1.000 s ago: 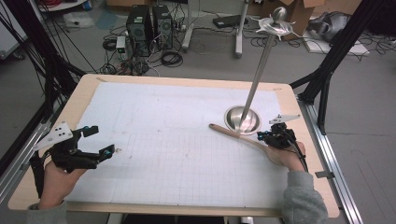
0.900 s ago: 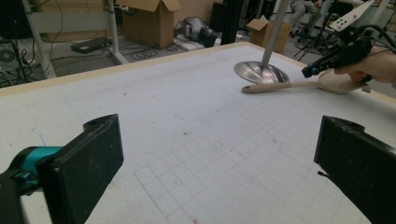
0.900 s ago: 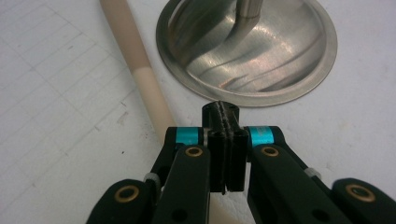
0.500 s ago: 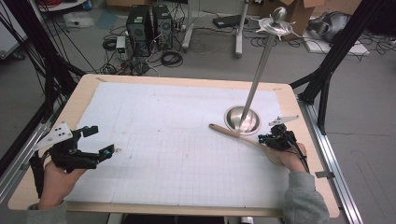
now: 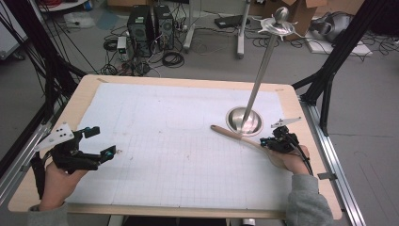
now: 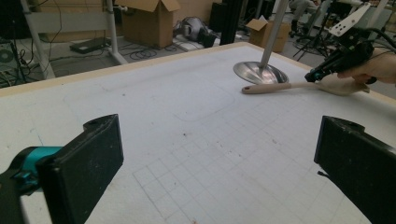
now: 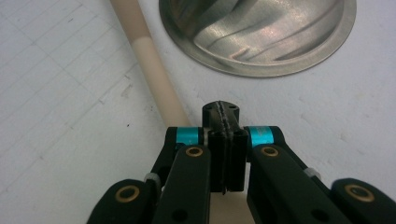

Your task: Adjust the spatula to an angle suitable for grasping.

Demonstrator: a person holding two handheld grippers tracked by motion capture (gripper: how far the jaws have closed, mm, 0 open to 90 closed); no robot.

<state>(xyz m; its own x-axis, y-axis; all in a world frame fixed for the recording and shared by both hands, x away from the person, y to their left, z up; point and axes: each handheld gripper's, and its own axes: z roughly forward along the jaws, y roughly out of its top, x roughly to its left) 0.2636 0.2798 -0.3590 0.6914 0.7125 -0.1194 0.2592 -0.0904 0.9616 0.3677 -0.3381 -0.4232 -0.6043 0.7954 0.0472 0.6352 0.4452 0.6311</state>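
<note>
A pale wooden spoon [image 5: 233, 134] lies on the white grid mat, its handle pointing left past the round base of a metal stand [image 5: 243, 121]. My right gripper [image 5: 264, 142] is shut, and its tips sit low over the spoon where the handle meets the blade. In the right gripper view the jaws [image 7: 220, 109] are pressed together, with the handle [image 7: 149, 56] running along their left side and the base [image 7: 261, 32] just ahead. At the table's left my left gripper [image 5: 103, 141] is held open with nothing in it. Its view shows the spoon [image 6: 275, 87] and the right gripper [image 6: 310, 77] far off.
The stand's thin pole [image 5: 263, 66] leans up to a hooked top [image 5: 277, 21]. The wooden table edge [image 5: 301, 122] runs close to the right hand. Black frame legs [image 5: 329, 70] stand at both sides. Computer towers [image 5: 148, 26] and boxes are on the floor behind.
</note>
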